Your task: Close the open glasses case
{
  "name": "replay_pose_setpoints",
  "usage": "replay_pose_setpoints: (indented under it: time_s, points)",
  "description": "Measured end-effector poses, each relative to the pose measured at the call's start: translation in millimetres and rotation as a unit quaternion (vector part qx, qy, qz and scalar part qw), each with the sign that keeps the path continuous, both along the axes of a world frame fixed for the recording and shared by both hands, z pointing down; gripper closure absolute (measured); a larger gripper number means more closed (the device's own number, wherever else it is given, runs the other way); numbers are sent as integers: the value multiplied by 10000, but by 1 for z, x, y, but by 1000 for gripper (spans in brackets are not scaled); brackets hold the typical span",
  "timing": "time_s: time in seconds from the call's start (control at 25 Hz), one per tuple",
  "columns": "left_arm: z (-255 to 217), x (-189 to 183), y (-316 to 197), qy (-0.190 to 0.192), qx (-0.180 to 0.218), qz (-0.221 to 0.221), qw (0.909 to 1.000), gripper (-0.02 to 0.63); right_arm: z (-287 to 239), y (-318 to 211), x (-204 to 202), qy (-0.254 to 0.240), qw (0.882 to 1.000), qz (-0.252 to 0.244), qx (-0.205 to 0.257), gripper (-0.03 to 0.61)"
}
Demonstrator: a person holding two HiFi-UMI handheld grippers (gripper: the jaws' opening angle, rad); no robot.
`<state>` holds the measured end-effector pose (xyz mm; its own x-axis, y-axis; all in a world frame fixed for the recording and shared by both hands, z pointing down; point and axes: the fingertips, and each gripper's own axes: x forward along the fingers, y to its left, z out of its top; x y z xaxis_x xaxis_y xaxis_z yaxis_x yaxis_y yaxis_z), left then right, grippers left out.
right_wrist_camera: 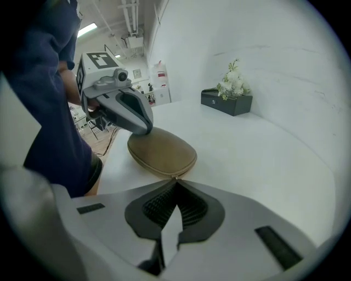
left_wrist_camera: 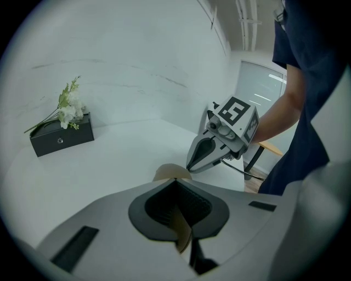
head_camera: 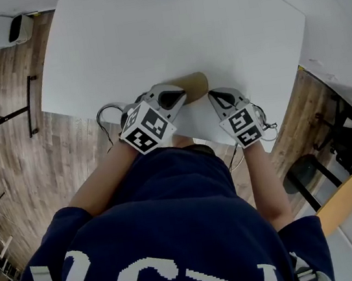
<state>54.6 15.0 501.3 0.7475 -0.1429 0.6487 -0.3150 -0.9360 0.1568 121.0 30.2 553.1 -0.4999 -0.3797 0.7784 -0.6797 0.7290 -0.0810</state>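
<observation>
One room with a wood-plank floor (head_camera: 15, 160), chairs and stands pushed to its edges.

Broad white worktop (head_camera: 147, 36): matt and smooth, carrying only two things. A surface this slick probably lets a light case skate.

Far edge: a black rectangular box topped with white flowers (left_wrist_camera: 61, 137), well apart from the work and playing no part in it.

Near edge, just in front of the person: a tan oval fabric-look glasses case (right_wrist_camera: 162, 153), lying flat. Its lid looks down on the base, with a seam running round the rim.

Left claw (right_wrist_camera: 143, 127): closed on one end of the case, a tan edge pinched between its pads. My reading is that it acts as an anchor, so the case neither slides nor lifts while the other end is worked.

Right claw (left_wrist_camera: 191, 166): jaws together, nothing wide between them. Its tips sit at the opposite end of the case, right at a small metal zip pull (right_wrist_camera: 174, 177). The pull is too small to show whether it is actually pinched.

Task looks nearly done. Only the rim fastening seems left, if anything.
</observation>
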Motion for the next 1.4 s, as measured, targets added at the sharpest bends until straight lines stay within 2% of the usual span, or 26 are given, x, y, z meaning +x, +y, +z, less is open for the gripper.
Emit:
replay_pose_setpoints:
  time_s: [0.12, 0.2, 0.44, 0.56, 0.64, 0.72, 0.84, 0.96, 1.08, 1.2, 1.28, 1.4]
  points:
    - [0, 0, 1, 20, -52, 41, 10000, 601, 2, -12, 5, 67, 10000, -10, -3, 558]
    - [0, 1, 1, 28, -92, 55, 9999, 601, 3, -20, 6, 153, 9997, -205, 6, 558]
    - [1, 1, 0, 65, -214, 149, 9996, 601, 11, -53, 2, 401, 9900, -1349, 108, 558]
    - [1, 1, 1, 98, -235, 253, 9994, 601, 5, -68, -12, 126, 9813, -1917, 54, 558]
    - [0, 2, 1, 131, -250, 299, 9992, 601, -1, -78, -24, 104, 9780, -2081, 77, 557]
    - [0, 1, -1, 262, -328, 231, 9989, 601, -10, -87, -33, 13, 9825, -1848, 215, 557]
    - [-1, -1, 0, 509, -400, 147, 9978, 601, -22, -96, -34, -159, 9924, -1125, 465, 557]
    - [-8, -9, -8, 644, -180, 6, 9978, 601, -37, -104, -23, -289, 9962, -326, 758, 557]
    - [-26, -24, -29, 774, 172, -406, 9960, 601, -61, -112, -9, -485, 9916, 407, 1132, 555]
    - [-54, -39, -60, 898, 623, -835, 9905, 601, -97, -122, 7, -893, 9772, 1099, 1583, 555]
    - [-80, -50, -81, 1023, 974, -1112, 9837, 601, -129, -126, 19, -1307, 9603, 1587, 1885, 555]
    - [-121, -69, -111, 1335, 1410, -1545, 9687, 601, -178, -126, 33, -1876, 9301, 2153, 2310, 555]
